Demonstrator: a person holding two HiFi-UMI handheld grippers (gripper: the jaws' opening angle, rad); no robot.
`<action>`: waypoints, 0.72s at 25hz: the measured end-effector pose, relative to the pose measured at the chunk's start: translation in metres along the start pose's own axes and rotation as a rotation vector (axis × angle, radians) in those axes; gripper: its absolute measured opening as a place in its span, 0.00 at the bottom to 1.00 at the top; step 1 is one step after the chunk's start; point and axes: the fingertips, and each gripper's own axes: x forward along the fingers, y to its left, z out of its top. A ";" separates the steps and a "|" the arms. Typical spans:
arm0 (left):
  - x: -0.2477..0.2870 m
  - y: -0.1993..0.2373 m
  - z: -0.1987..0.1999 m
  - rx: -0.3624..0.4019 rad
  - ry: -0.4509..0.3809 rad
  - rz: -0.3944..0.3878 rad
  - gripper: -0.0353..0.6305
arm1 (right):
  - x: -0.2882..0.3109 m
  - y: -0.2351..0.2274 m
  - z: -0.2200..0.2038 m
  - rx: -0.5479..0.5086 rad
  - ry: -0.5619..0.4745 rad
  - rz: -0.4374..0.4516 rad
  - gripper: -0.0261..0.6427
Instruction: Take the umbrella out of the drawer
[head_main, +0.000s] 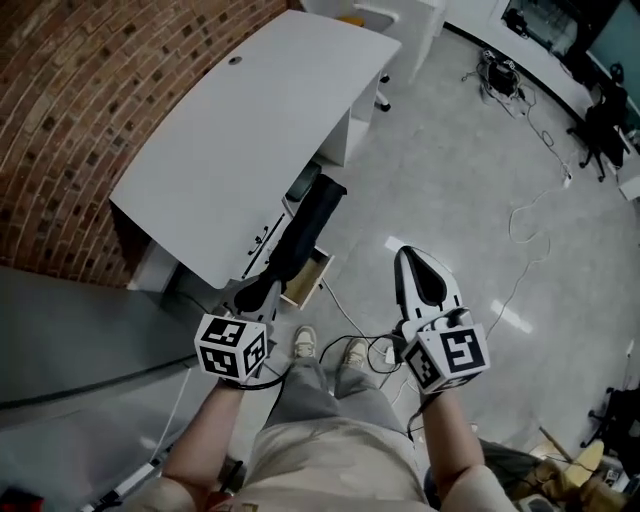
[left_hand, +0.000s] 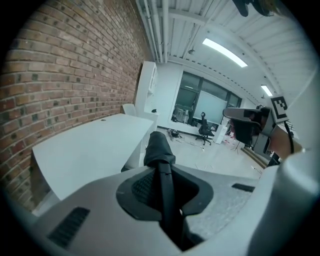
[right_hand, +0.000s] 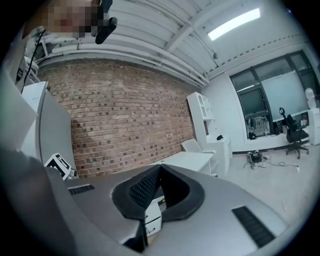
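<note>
Left gripper (head_main: 264, 286) jaws clamp the black umbrella (head_main: 312, 215) (over the open drawer (head_main: 312, 280)); right gripper (head_main: 406, 254) jaws together.

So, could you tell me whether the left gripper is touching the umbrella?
Touching. The left gripper view shows the left gripper closed on the umbrella, which is clamped between its jaws.

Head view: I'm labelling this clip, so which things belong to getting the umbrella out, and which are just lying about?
Job in hand: umbrella, clamped in the left tool; open drawer; desk.
Lying about: floor cables; office chair; right tool, empty.
</note>
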 end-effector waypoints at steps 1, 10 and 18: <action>-0.008 -0.004 0.011 -0.001 -0.012 -0.001 0.12 | -0.006 0.001 0.016 -0.011 -0.025 0.003 0.05; -0.055 -0.035 0.103 0.059 -0.167 -0.014 0.12 | -0.049 0.009 0.132 -0.115 -0.206 0.019 0.05; -0.106 -0.044 0.167 0.114 -0.301 -0.007 0.12 | -0.075 0.024 0.188 -0.211 -0.303 0.029 0.05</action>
